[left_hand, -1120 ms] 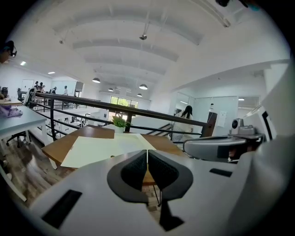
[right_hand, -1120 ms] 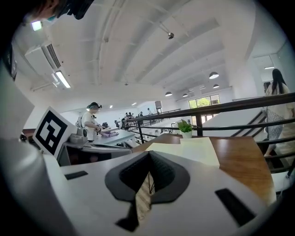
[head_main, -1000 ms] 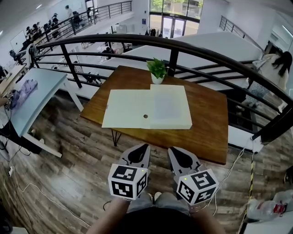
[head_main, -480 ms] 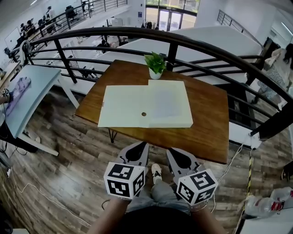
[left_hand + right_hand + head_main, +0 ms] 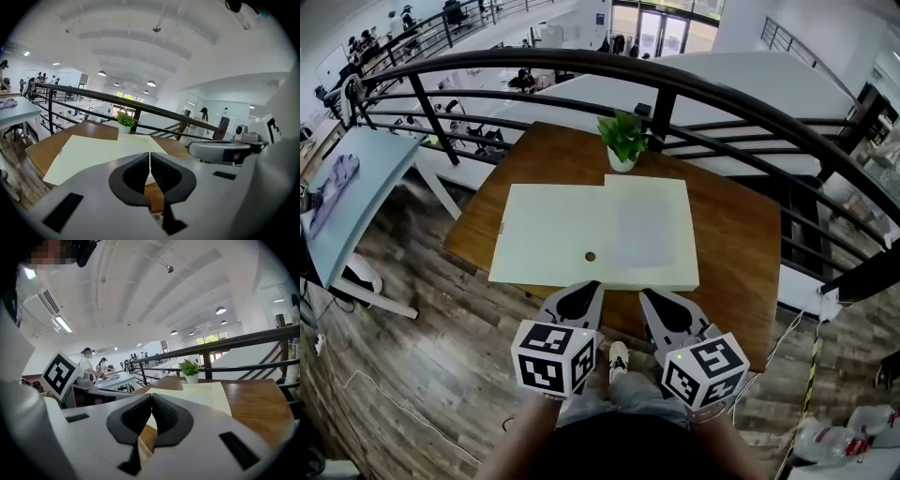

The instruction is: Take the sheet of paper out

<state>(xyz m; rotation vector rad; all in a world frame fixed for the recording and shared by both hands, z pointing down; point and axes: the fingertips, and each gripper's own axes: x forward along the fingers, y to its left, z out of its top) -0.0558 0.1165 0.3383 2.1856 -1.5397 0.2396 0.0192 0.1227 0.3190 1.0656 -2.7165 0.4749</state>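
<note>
Pretty much nothing is done yet on this one, as far as can be judged. The left claw (image 5: 591, 287) and the right claw (image 5: 647, 294) are both seen pressed fully together with nothing between the jaws. Both are held at the near edge of the surface (image 5: 731, 244), and no contact with anything on it can be seen. A big pale open folder (image 5: 553, 234) is laid flat across the middle of the surface, and a small potted plant (image 5: 623, 142) is parked at the far edge, just behind it. The sheet of paper (image 5: 645, 230) looks to be the faint greyish rectangle resting on the folder's right half, closer to the right claw. Its edges can't be made out cleanly, so that's a guess. So the whole job is left: a claw has to be opened, the sheet's edge pinched, and the sheet slid or lifted clear of the folder.
</note>
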